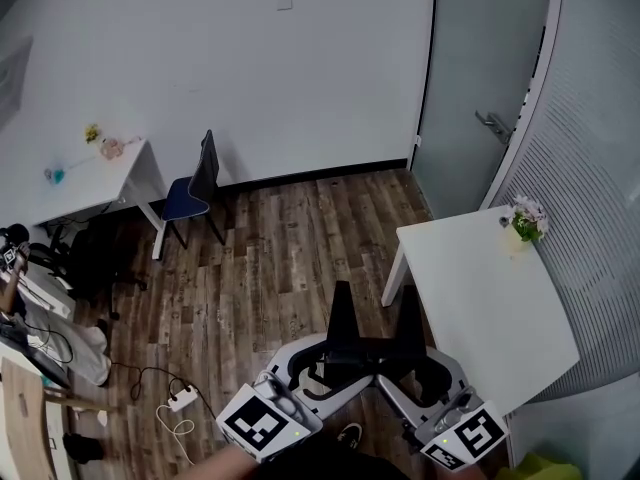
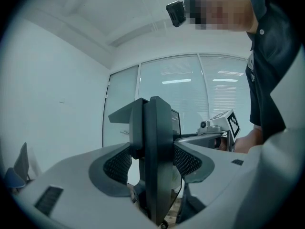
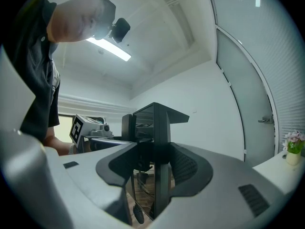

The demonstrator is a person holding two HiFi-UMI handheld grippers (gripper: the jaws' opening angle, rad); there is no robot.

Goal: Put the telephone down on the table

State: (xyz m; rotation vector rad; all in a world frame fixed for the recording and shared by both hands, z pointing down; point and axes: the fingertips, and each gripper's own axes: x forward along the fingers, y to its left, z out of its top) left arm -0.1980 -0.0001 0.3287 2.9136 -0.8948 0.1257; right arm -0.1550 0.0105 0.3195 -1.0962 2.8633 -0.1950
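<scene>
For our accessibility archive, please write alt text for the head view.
The left gripper and right gripper, both shut and empty, hover over a wooden floor beside a white table carrying a small flower pot. No telephone is visible.

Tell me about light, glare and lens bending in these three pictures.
Head view: even light, sharp, the door edge bows. Left gripper view: heavy fisheye, black corners, shut claw dark against bright glass. Right gripper view: same fisheye, ceiling lamp glares.
</scene>
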